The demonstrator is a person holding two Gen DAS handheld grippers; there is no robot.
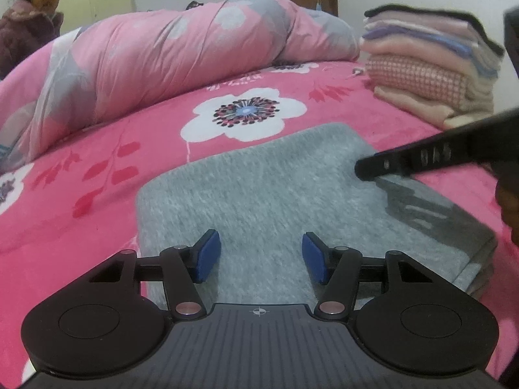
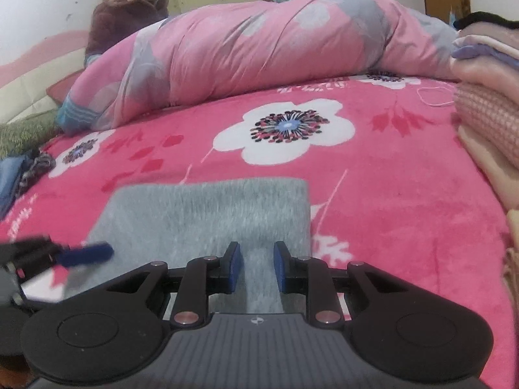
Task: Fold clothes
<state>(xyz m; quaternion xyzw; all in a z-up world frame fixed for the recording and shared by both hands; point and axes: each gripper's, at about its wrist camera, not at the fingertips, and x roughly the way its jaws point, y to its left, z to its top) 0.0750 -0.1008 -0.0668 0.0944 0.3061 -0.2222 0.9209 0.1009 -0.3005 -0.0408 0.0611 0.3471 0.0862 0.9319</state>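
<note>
A folded grey knit garment (image 1: 259, 191) lies flat on the pink floral bed cover (image 1: 81, 168). My left gripper (image 1: 261, 256) hovers over its near part, open, with nothing between the blue pads (image 1: 207, 256). From the right, my right gripper (image 1: 365, 170) reaches in, its black tip at the garment's right edge. In the right wrist view the right gripper (image 2: 258, 267) is over the garment (image 2: 211, 214) with a narrow gap between its pads (image 2: 236, 267); only flat cloth shows below. The left gripper (image 2: 90, 254) appears blurred at the garment's left side.
A rolled pink and grey quilt (image 1: 168, 55) lies across the back of the bed. A stack of folded clothes (image 1: 428, 64) stands at the right. A person (image 2: 129, 9) in a purple coat sits behind the quilt. Loose blue and knit clothes (image 2: 22, 171) lie at the left.
</note>
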